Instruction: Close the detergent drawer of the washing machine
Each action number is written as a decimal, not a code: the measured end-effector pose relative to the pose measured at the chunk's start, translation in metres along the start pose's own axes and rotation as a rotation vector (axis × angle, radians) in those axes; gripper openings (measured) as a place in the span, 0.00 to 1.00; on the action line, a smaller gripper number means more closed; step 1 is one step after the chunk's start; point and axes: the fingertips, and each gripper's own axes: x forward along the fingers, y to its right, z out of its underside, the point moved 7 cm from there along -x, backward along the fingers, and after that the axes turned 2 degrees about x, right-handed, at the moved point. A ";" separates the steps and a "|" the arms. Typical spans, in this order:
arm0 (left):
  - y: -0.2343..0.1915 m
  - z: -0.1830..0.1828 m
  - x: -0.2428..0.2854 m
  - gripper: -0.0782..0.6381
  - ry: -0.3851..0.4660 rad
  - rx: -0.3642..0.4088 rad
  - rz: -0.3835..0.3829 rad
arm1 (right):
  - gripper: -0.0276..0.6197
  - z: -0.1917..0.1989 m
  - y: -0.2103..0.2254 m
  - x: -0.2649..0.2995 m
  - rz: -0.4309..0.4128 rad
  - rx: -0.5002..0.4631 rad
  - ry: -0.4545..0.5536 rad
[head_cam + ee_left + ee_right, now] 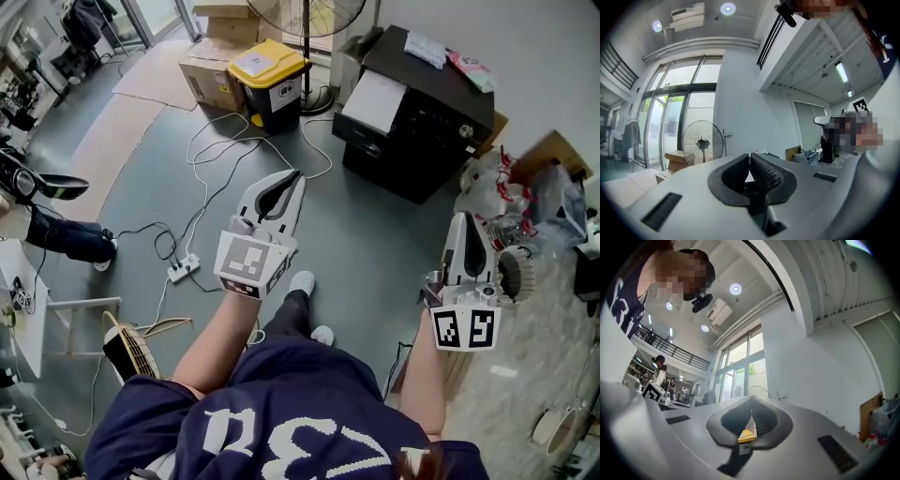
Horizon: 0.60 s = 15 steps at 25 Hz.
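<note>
No washing machine or detergent drawer can be made out in any view. In the head view both grippers are held out in front of the person, above the grey floor. My left gripper (296,175) points forward with its jaws together and nothing between them; in its own view the tips (750,155) meet against a white wall and a standing fan (702,142). My right gripper (464,219) is at the right, also shut and empty. Its own view shows the closed tips (751,400) tilted slightly upward toward a white wall and tall windows.
A black cabinet (412,112) stands ahead at the right, with bags and clutter (525,197) beside it. A yellow-lidded bin (267,70), cardboard boxes (211,70) and a fan base (319,98) are ahead. White cables and a power strip (183,269) lie on the floor at the left.
</note>
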 end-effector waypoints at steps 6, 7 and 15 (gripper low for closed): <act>-0.063 0.003 0.071 0.15 0.020 0.003 0.035 | 0.06 0.018 0.007 0.087 0.016 -0.016 -0.001; -0.074 0.004 0.086 0.15 0.020 0.003 0.045 | 0.06 0.022 0.009 0.102 0.023 -0.017 0.001; -0.146 0.020 0.175 0.15 0.011 0.019 0.147 | 0.06 0.053 0.014 0.201 0.084 -0.029 -0.004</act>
